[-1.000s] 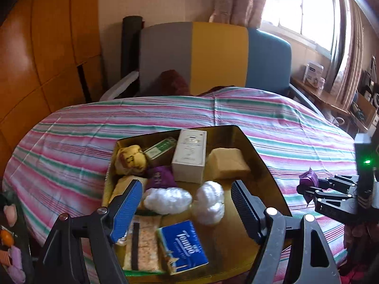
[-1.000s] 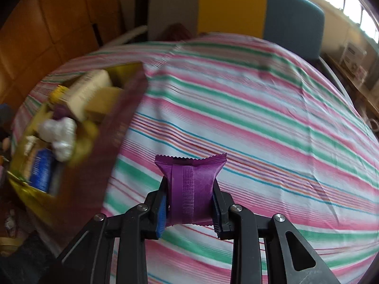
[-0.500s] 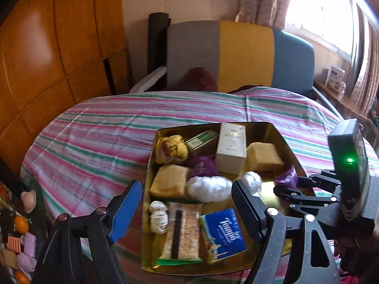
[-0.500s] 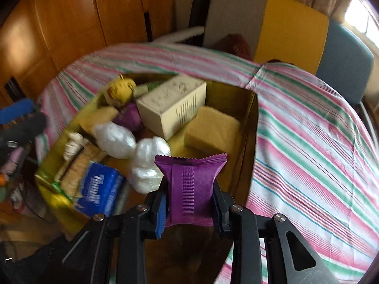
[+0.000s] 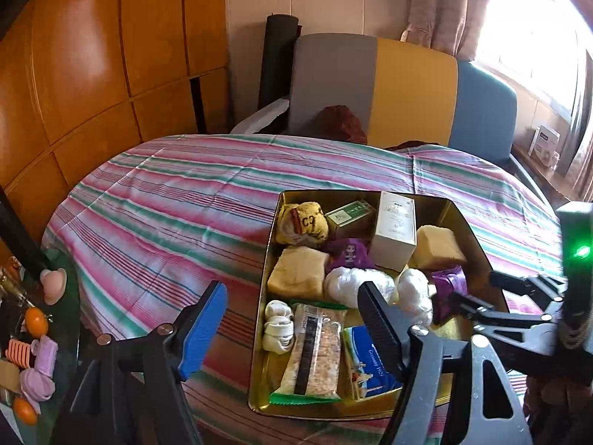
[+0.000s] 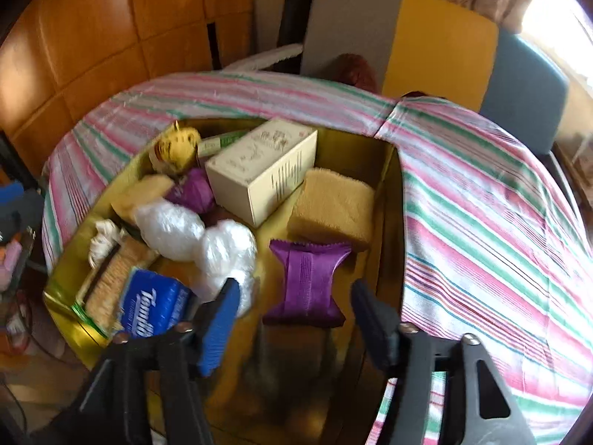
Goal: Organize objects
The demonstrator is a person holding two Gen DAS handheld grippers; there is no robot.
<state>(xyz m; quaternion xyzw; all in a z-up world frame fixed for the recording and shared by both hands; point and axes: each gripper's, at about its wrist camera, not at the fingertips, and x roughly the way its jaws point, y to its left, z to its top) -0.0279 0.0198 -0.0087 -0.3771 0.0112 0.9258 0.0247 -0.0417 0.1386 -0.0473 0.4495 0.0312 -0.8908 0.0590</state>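
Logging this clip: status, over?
Right hand-held gripper just opened; purple packet lying free inside the gold tin. Left hand-held gripper open, empty. Nothing blocking.

Glossy gold metal tin (image 6: 389, 200), shiny crinkled purple foil packet (image 6: 309, 282), matt striped cotton tablecloth (image 5: 178, 200), polished orange wood panelling (image 5: 92, 55), matt cream cardboard box (image 6: 259, 170)

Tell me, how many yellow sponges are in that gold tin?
2. One sponge lies by the tin's right wall beside the cream box; the other sponge sits near the left wall. More may be hidden.
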